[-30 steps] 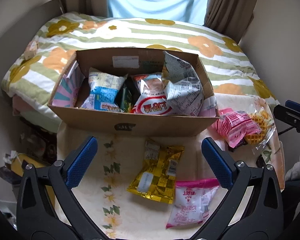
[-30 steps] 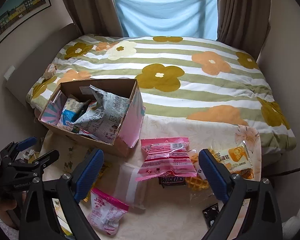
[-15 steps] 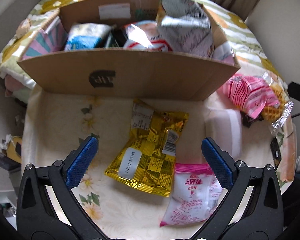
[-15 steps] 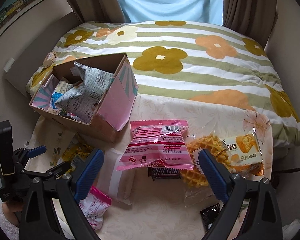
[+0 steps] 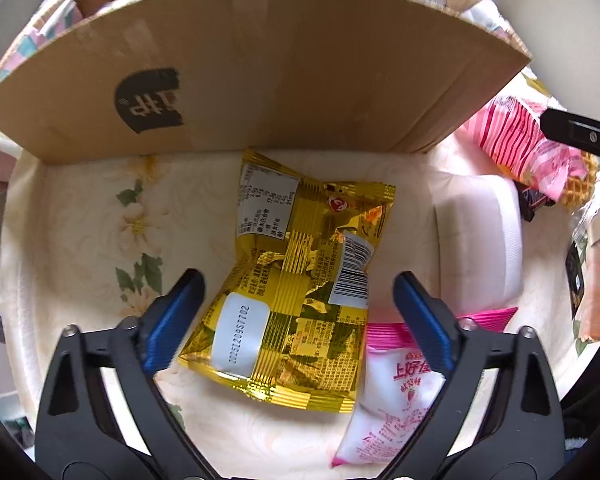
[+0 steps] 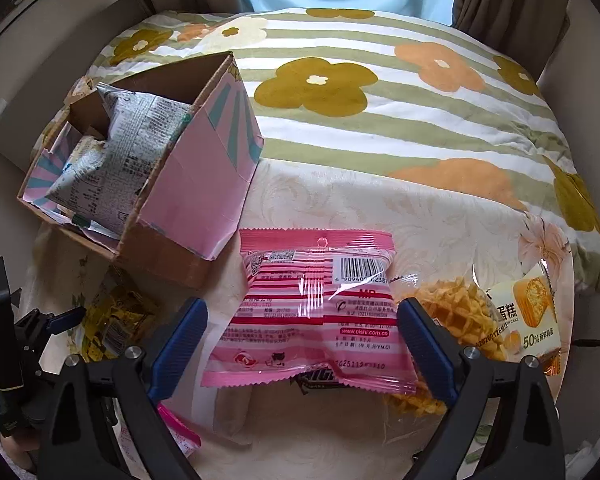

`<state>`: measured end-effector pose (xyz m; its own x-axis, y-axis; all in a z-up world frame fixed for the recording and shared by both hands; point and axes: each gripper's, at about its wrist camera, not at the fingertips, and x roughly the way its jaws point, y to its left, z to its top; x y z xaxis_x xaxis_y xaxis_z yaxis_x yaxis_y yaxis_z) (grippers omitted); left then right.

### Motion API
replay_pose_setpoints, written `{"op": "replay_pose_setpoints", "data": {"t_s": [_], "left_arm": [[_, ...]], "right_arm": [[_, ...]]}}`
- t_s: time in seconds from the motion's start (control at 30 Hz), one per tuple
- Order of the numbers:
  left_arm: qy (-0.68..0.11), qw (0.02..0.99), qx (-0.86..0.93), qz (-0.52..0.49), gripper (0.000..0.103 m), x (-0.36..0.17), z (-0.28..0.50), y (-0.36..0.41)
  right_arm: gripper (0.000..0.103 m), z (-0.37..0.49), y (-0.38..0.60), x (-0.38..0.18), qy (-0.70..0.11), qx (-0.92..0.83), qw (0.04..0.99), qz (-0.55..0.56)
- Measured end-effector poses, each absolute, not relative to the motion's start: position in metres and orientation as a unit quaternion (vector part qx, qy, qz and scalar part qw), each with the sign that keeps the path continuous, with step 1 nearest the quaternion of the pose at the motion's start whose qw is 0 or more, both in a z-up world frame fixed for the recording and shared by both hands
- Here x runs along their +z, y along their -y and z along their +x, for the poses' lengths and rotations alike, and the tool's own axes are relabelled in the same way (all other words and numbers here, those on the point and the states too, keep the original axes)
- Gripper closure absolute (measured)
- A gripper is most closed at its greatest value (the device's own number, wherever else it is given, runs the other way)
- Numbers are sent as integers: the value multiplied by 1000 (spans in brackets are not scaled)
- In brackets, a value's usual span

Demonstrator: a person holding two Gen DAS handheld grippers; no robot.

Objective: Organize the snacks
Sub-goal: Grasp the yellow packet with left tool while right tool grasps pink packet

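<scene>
A gold snack packet [image 5: 296,280] lies on the cream floral tablecloth in front of the cardboard box [image 5: 260,76]. My left gripper [image 5: 296,316] is open and low, its blue fingers on either side of the packet's near end. A pink-and-white packet [image 5: 392,392] lies partly under its right finger. In the right wrist view, a pink striped packet [image 6: 316,312] lies between the open fingers of my right gripper [image 6: 300,344]. The box [image 6: 148,168] holds several snack bags.
A waffle cake pack [image 6: 500,320] lies right of the pink striped packet, and a dark chocolate bar [image 6: 320,378] sticks out beneath it. A white packet [image 5: 476,240] lies right of the gold one. A flowered striped bed [image 6: 380,92] lies behind the table.
Both grippers have moved forward and down. The left now straddles the gold packet; the right now straddles the pink striped packet. Both stay open.
</scene>
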<state>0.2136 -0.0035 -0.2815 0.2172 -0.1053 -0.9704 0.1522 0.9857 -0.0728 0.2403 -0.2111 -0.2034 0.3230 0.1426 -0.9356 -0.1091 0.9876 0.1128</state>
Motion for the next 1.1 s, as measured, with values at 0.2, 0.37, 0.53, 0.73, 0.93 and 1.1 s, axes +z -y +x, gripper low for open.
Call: {"op": "replay_pose_setpoints", "data": {"t_s": [0.2, 0.37, 0.53, 0.73, 0.93, 1.1], "left_arm": [[-620, 779, -85, 37, 18, -286, 215, 12], [-620, 779, -82, 40, 26, -288, 215, 19], [-615, 782, -90, 39, 35, -291, 213, 12], [-613, 785, -92, 28, 42, -291, 209, 6], [-612, 785, -92, 11, 43, -282, 207, -8], [-608, 789, -89, 11, 43, -272, 204, -19]], "right_arm": [[8, 248, 209, -210, -580, 72, 812, -1], [8, 254, 208, -217, -588, 70, 806, -8], [8, 261, 207, -224, -595, 73, 800, -23], [8, 267, 202, -237, -605, 81, 791, -47], [9, 273, 195, -249, -615, 88, 780, -70], [18, 270, 194, -255, -624, 92, 771, -82]]}}
